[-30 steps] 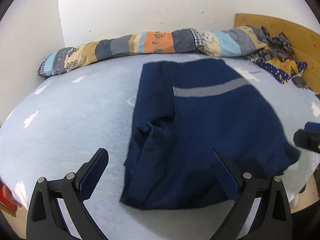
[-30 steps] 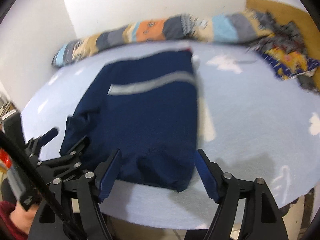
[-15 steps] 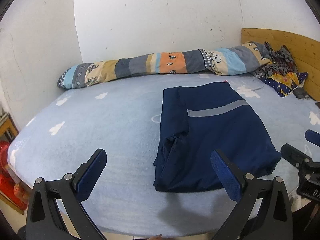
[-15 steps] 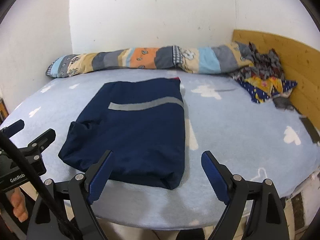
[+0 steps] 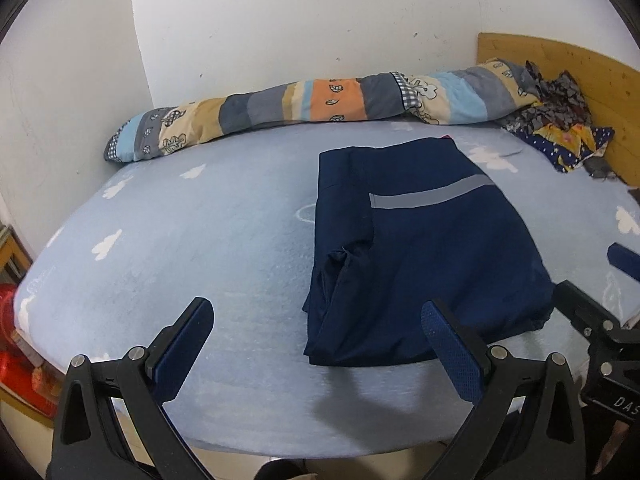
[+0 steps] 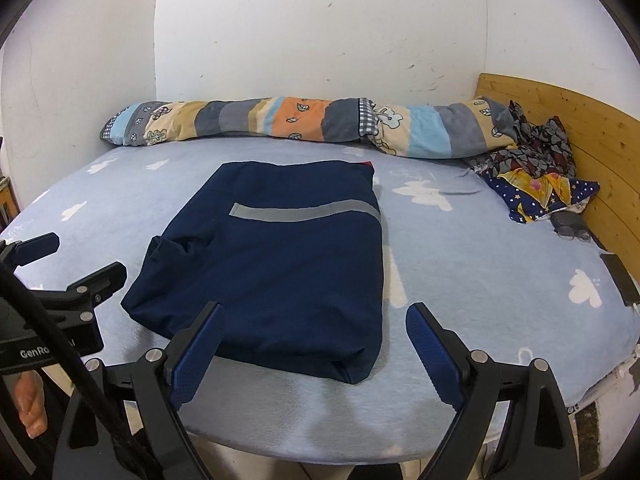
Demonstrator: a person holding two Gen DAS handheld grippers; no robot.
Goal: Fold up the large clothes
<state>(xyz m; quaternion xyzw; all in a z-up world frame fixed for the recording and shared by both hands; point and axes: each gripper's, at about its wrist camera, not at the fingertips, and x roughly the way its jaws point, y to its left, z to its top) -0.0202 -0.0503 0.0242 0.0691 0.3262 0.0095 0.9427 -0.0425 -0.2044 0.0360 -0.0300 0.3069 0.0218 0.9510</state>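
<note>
A navy garment with a grey stripe [image 5: 424, 248] lies folded into a rectangle on the light blue bed [image 5: 192, 240]; it also shows in the right wrist view [image 6: 280, 264]. My left gripper [image 5: 316, 344] is open and empty, held above the bed's near edge, left of the garment's near corner. My right gripper [image 6: 312, 352] is open and empty, just in front of the garment's near edge. Each gripper shows at the side of the other's view.
A rolled patchwork quilt [image 6: 304, 124] lies along the wall at the back. A heap of patterned clothes [image 6: 536, 176] sits by the wooden headboard [image 6: 592, 144] on the right. A dark phone [image 6: 622, 280] lies near the right edge. A red object [image 5: 16, 344] stands left of the bed.
Both grippers have pulled back from the garment toward the bed's near edge and risen. The garment lies as it did, released.
</note>
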